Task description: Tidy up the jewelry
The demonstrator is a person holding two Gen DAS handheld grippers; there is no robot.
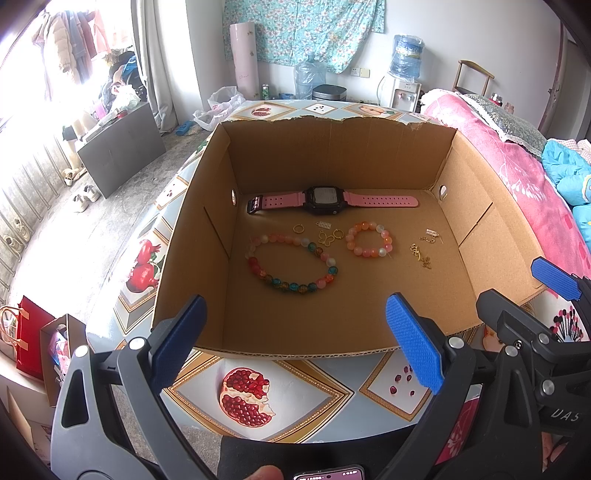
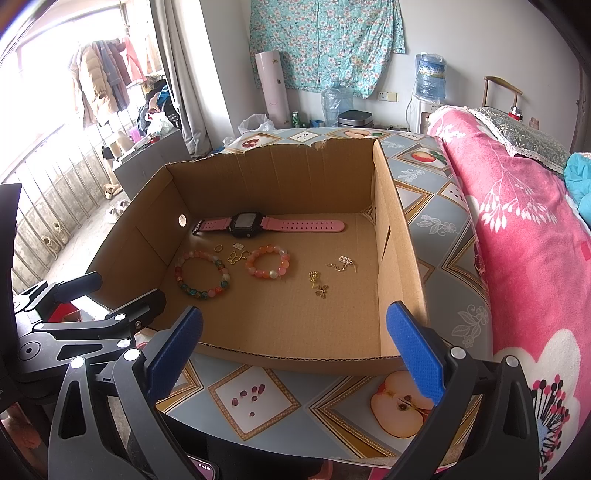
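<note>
You are working in a bedroom, at a table covered with a fruit-printed cloth, with a pink floral blanket heaped at your three o'clock and a floral curtain on the far wall at twelve. Your left gripper hangs over the near table edge with its blue pads spread wide and nothing between them; your right gripper sits just beside it at three o'clock, equally wide and equally empty. Directly ahead of both, at twelve o'clock, the open cardboard box stands on the cloth with its low front wall nearest you. On its floor, closest to your left fingers, lies the large multicoloured bead bracelet. At its two o'clock, apart from it, rests the smaller orange-pink bead bracelet. Between and just behind the two bracelets sit small gold rings and charms, including a butterfly outline. Further toward three o'clock, near the right wall, a gold chain with charms lies loose. Along the back wall, at twelve o'clock from the bracelets, the pink-strapped watch lies flat and stretched out, its dark face up.
</note>
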